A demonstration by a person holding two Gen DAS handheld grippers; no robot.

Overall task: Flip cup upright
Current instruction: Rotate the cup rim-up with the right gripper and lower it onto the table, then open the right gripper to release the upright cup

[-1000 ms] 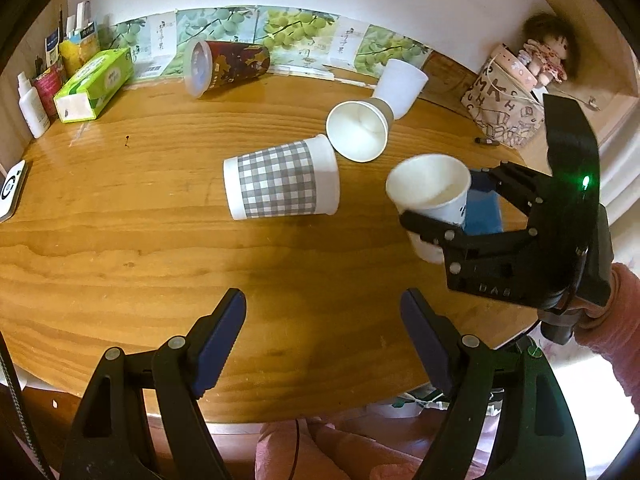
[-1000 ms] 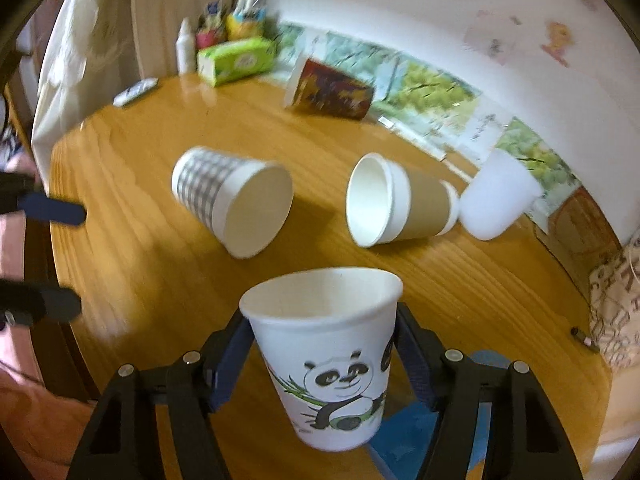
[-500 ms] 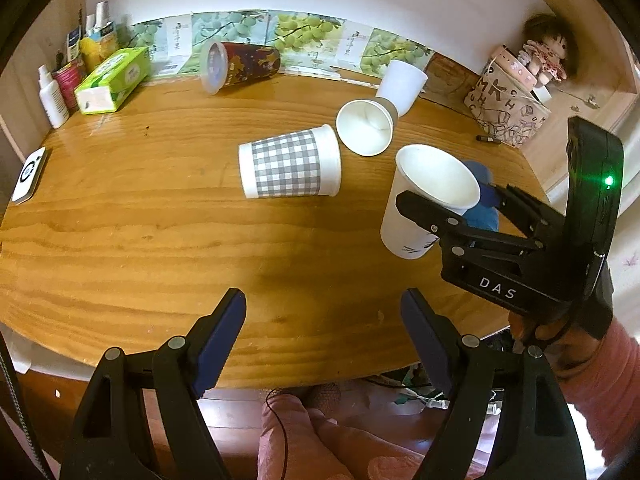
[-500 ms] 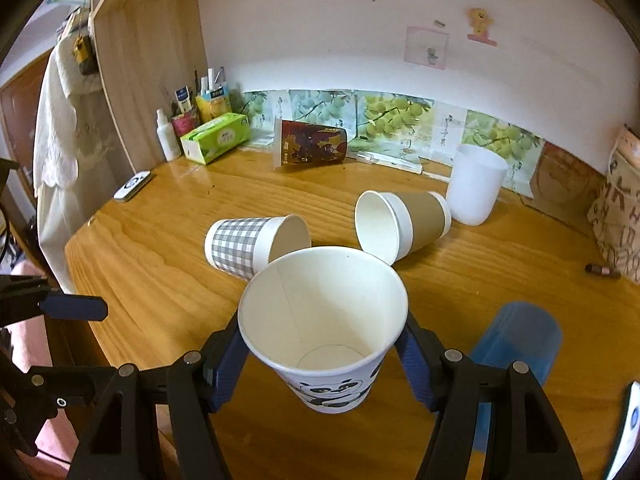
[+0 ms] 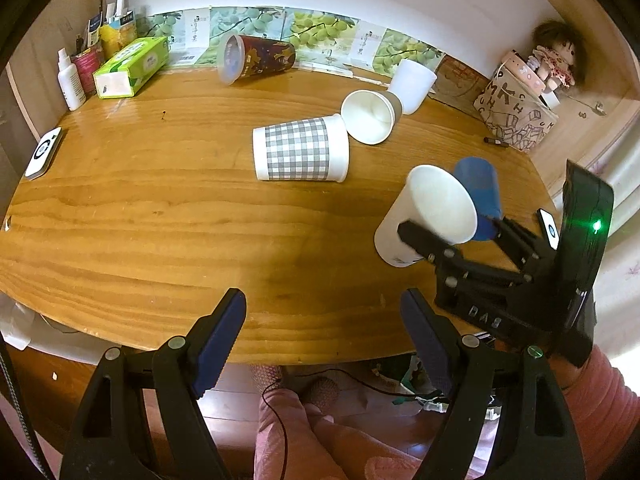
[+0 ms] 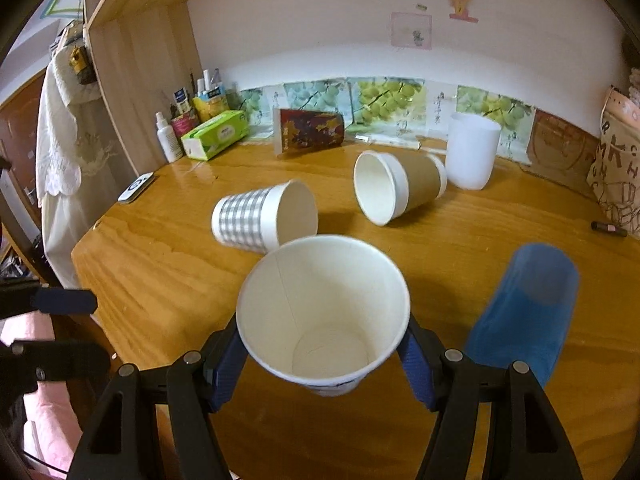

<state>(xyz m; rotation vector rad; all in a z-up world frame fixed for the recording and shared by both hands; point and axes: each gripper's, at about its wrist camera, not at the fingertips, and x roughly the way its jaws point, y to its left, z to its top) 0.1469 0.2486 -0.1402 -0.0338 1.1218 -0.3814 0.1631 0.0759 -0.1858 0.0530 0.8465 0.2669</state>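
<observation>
My right gripper (image 6: 324,354) is shut on a white panda paper cup (image 6: 324,312), mouth up and tilted toward the camera, near the table's front right. In the left wrist view the same cup (image 5: 424,216) leans in the right gripper (image 5: 452,232). My left gripper (image 5: 324,340) is open and empty over the table's front edge. A grey checked cup (image 5: 300,154) and a brown-sleeved cup (image 5: 370,116) lie on their sides mid-table.
A blue cup (image 6: 528,304) stands upside down right of the held cup. A white cup (image 6: 472,152) stands at the back. A dark printed cup (image 5: 256,58) lies at the back. Tissue box (image 5: 132,66), bottles, phone (image 5: 43,152) at left; bag and doll (image 5: 516,108) at right.
The right gripper has tilted the panda cup further upright and drawn it toward the table's front right corner. The left gripper has pulled back from the table.
</observation>
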